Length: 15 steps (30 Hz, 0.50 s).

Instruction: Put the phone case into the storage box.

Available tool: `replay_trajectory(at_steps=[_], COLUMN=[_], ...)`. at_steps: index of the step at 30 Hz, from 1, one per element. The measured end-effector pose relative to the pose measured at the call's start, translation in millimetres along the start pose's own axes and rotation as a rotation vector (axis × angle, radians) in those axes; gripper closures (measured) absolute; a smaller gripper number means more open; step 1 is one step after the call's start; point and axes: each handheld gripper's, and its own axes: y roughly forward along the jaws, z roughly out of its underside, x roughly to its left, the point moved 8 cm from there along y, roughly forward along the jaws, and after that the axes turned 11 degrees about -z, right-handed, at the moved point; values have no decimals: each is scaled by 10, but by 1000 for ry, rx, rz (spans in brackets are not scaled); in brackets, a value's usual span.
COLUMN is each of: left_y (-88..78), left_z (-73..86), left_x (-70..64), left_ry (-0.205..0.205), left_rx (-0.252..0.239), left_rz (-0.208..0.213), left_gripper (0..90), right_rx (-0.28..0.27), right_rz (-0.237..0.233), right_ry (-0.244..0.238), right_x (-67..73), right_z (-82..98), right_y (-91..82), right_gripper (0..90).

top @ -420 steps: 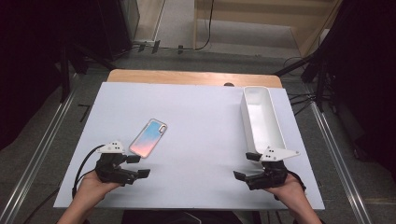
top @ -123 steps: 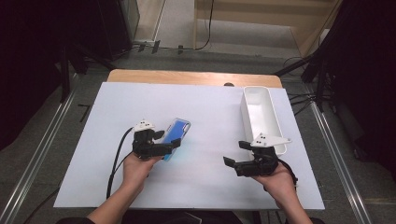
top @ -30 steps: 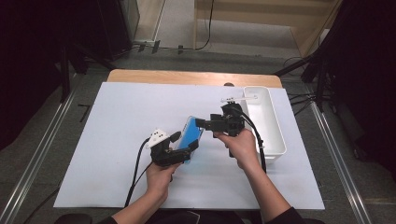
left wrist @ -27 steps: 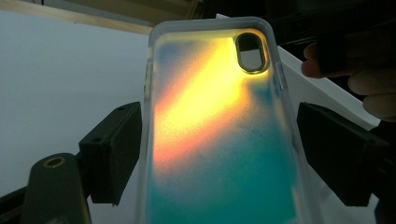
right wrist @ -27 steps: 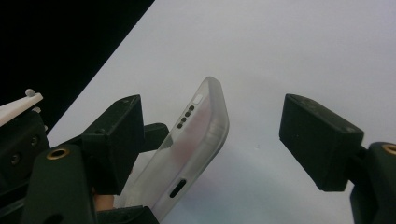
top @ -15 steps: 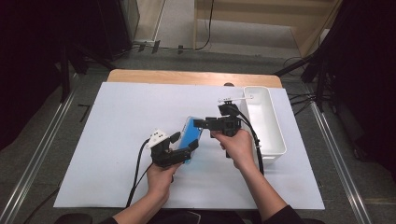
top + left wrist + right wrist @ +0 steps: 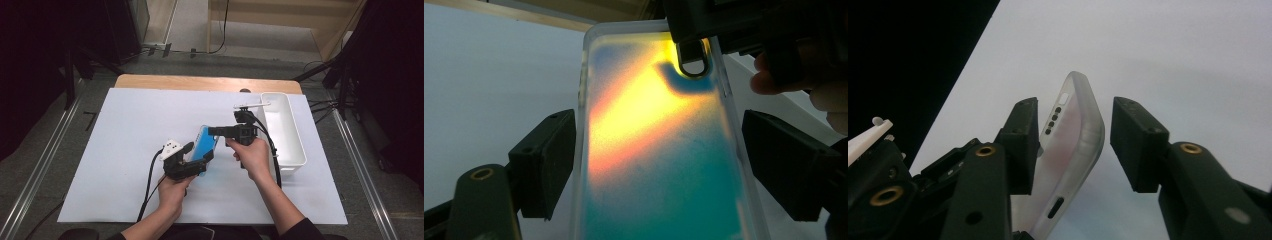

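Observation:
A clear phone case (image 7: 204, 146) with an orange-to-teal gradient is held tilted above the white table, and my left gripper (image 7: 196, 161) is shut on its long sides near the lower end. In the left gripper view both pads (image 7: 549, 160) sit against the edges of the case (image 7: 659, 190). My right gripper (image 7: 214, 131) reaches in from the right at the case's far end. Its jaws have just been closing. In the right gripper view the case end (image 7: 1075, 120) stands between the jaws of my right gripper (image 7: 1073, 137), with a gap still showing at the right pad (image 7: 1133, 140).
A long white bin (image 7: 295, 145) stands at the right of the white table sheet (image 7: 125, 125), just behind the right hand. A wooden table edge (image 7: 200, 82) runs along the back. Black cables trail from both grippers toward the person.
The right gripper has shifted slightly left onto the case's far end and its jaws have narrowed. The left gripper and the case have stayed put.

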Motion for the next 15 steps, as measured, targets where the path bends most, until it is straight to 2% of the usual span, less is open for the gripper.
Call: replay_trajectory(at_steps=[4, 6, 7, 9, 12, 13, 15], left_y=[0, -5, -4, -8, -14, -15, -17], left_z=[5, 3, 0, 1, -4, -5, -8], left_x=[-6, -12, -16, -24, -27, -28, -28], left_ry=[-3, 6, 10, 20, 27, 29, 30], left_rx=[0, -3, -8, -11, -15, -16, -18], left_rz=[3, -2, 1, -1, -3, -4, -3], left_gripper=[165, 165, 165, 165, 165, 165, 164], right_rx=[8, 17, 12, 12, 6, 13, 11], right_rz=[-32, -35, -36, -37, -46, -45, -50], right_ry=[33, 54, 39, 62, 54, 78, 81], right_x=[4, 9, -3, 11, 15, 29, 37], right_z=[4, 11, 5, 7, -4, 5, 3], right_y=[17, 10, 11, -5, -13, -24, -26], right_gripper=[658, 704, 725, 743, 751, 752, 755])
